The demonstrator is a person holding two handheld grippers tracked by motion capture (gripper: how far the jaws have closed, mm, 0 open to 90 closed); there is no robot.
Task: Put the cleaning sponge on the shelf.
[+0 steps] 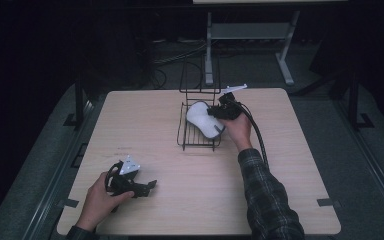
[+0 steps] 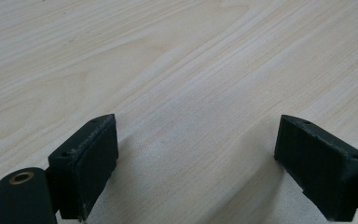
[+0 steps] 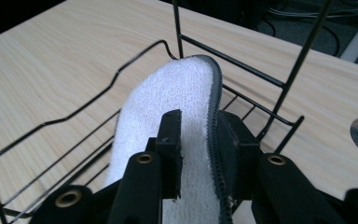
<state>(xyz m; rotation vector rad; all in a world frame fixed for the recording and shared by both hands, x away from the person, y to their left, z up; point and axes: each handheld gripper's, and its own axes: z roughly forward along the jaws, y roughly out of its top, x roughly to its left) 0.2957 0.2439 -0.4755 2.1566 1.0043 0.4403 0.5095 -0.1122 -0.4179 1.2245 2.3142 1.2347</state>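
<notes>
A white terry slipper [image 1: 202, 119] with a grey stitched edge lies tilted in a black wire rack [image 1: 182, 137] at the table's far middle. My right gripper [image 1: 219, 114] reaches in from the rack's right side. In the right gripper view its jaws [image 3: 199, 121] stand close on either side of the slipper [image 3: 177, 88], one pad on the white face, the other behind the grey edge. Wire rails [image 3: 74, 116] curve around the slipper. My left gripper [image 1: 150, 186] rests near the table's front left, jaws wide apart [image 2: 198, 140] over bare wood, holding nothing.
The rack's tall back frame [image 1: 200, 75] rises at the table's far edge. The light wooden table [image 1: 145, 125] has free room left and right of the rack. Behind it stand a white desk frame [image 1: 250, 32] and floor cables [image 1: 175, 55].
</notes>
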